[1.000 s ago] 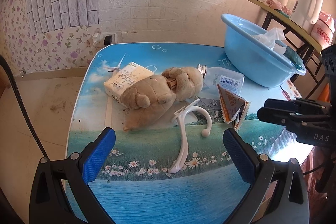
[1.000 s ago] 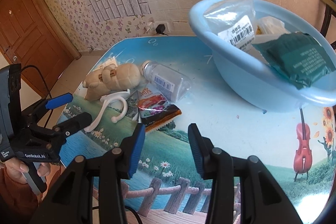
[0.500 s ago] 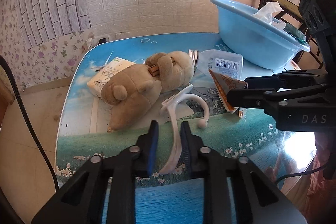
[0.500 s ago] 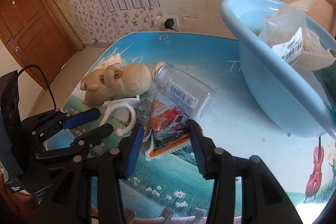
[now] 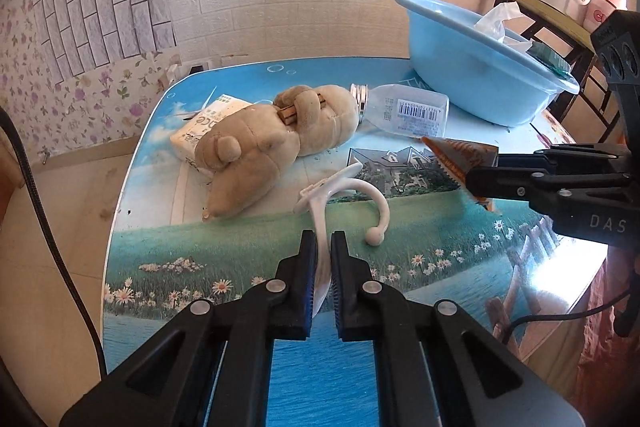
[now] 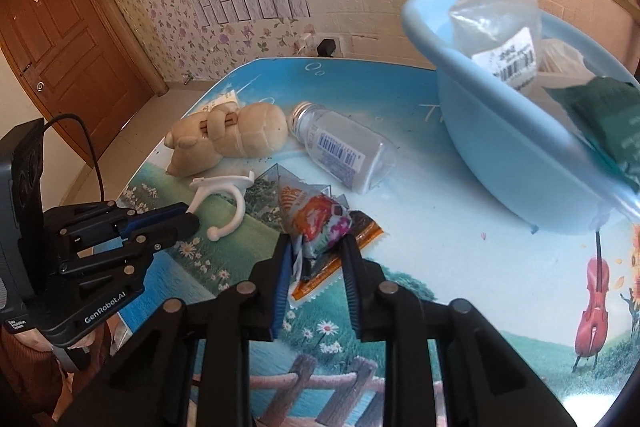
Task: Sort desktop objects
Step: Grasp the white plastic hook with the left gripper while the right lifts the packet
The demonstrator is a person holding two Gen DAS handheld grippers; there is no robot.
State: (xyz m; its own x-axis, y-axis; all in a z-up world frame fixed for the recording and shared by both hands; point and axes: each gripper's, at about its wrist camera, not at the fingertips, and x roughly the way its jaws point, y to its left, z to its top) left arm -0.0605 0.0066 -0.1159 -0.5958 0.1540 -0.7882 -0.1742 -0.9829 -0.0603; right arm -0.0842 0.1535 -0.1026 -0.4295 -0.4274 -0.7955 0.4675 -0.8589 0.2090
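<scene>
A white plastic hook (image 5: pixel 320 195) lies on the picture-printed table (image 5: pixel 224 247), and my left gripper (image 5: pixel 323 243) is shut on its straight stem. In the right wrist view the same hook (image 6: pixel 224 187) shows with the left gripper (image 6: pixel 188 219) at its stem. My right gripper (image 6: pixel 316 247) has a crumpled snack packet (image 6: pixel 316 215) between its jaws, which are closing and press on it. From the left wrist view the packet (image 5: pixel 456 155) sticks out of the right gripper (image 5: pixel 476 179). An orange flat packet (image 6: pixel 366 233) lies under it.
A tan plush toy (image 5: pixel 272 143) lies on a tissue pack (image 5: pixel 204 123) at the table's left. A clear bottle (image 5: pixel 408 111) lies on its side beside it. The blue basin (image 5: pixel 472 67) at the back right holds several bagged items. A shelf with a kettle stands behind.
My left gripper went from wide open to shut on the hook's stem. The right gripper came in over the snack packet and narrowed its jaws on it.
</scene>
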